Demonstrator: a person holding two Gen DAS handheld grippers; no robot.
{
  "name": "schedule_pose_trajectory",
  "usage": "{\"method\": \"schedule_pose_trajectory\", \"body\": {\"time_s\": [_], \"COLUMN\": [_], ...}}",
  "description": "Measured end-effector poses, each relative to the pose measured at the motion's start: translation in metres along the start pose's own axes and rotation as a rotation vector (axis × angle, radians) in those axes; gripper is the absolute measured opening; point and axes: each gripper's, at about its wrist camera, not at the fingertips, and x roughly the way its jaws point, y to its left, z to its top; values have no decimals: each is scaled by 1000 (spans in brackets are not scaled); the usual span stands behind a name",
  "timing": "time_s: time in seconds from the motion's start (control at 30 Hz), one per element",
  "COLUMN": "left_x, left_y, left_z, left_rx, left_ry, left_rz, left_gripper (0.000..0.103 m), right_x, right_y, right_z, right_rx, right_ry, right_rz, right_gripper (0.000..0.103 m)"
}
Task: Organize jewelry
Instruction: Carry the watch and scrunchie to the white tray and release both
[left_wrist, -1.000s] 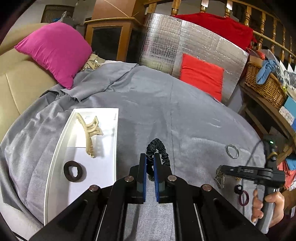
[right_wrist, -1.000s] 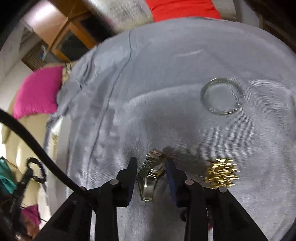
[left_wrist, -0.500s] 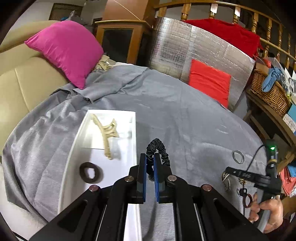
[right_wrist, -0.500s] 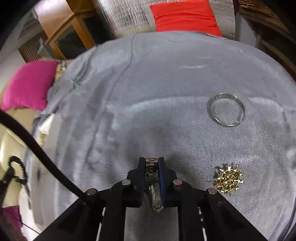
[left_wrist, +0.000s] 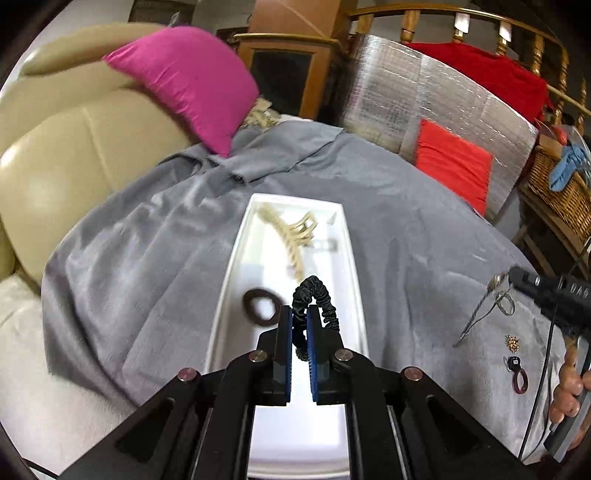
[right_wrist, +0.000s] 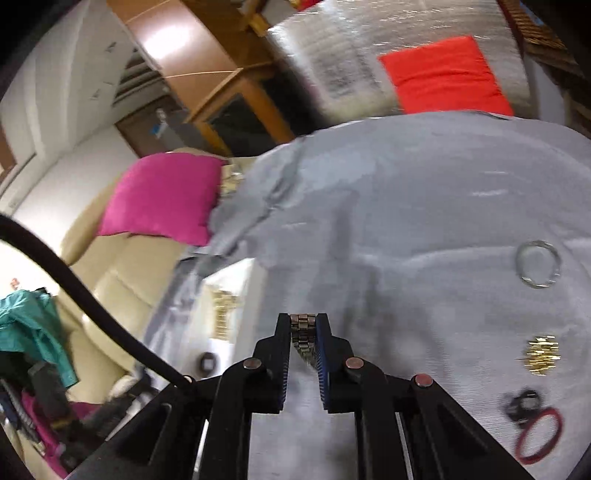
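My left gripper (left_wrist: 299, 325) is shut on a black scrunchie (left_wrist: 314, 295) and holds it over the white tray (left_wrist: 229, 280). In the tray lie a cream claw clip (left_wrist: 288, 232) and a brown hair tie (left_wrist: 260, 308). My right gripper (right_wrist: 303, 325) is shut on a metal watch (right_wrist: 303, 332), lifted above the grey cloth; in the left wrist view the watch (left_wrist: 480, 314) dangles from it at the right. A silver bangle (right_wrist: 537, 267), a gold brooch (right_wrist: 541, 354) and a red ring (right_wrist: 539, 435) lie on the cloth at the right.
A grey cloth (left_wrist: 406, 236) covers the table. A beige sofa (left_wrist: 55, 155) with a pink cushion (left_wrist: 184, 81) stands at the left. A silver foil panel (left_wrist: 424, 107) with a red cushion (left_wrist: 454, 162) is behind, and a wicker basket (left_wrist: 561, 192) at the far right.
My left gripper has swung left with the scrunchie until it is over the tray. My right gripper closed on the watch and lifted it off the cloth.
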Motion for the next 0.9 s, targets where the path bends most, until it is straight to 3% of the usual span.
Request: {"method": "schedule_pose_trajectory", "body": {"time_s": [0.23, 0.43, 0.6, 0.8, 0.9], "left_x": [1, 13, 32, 53, 68], "left_y": [24, 23, 25, 25, 21], "left_z": [-4, -6, -12, -17, -20], "left_rx": [-58, -64, -74, -89, -102], "left_ry": [19, 62, 145, 208, 259], "left_rz": [0, -71, -99, -91, -123], "left_gripper": [7, 7, 7, 7, 7], "right_x": [17, 58, 104, 142, 155], "right_y": [83, 131, 143, 123, 115], "right_z": [7, 11, -2, -11, -11], "right_rx": [-94, -162, -196, -183, -180], "right_ry": [4, 32, 131, 208, 228], "right_rz": [119, 141, 105, 44, 15], "right_gripper": [14, 14, 14, 14, 14]}}
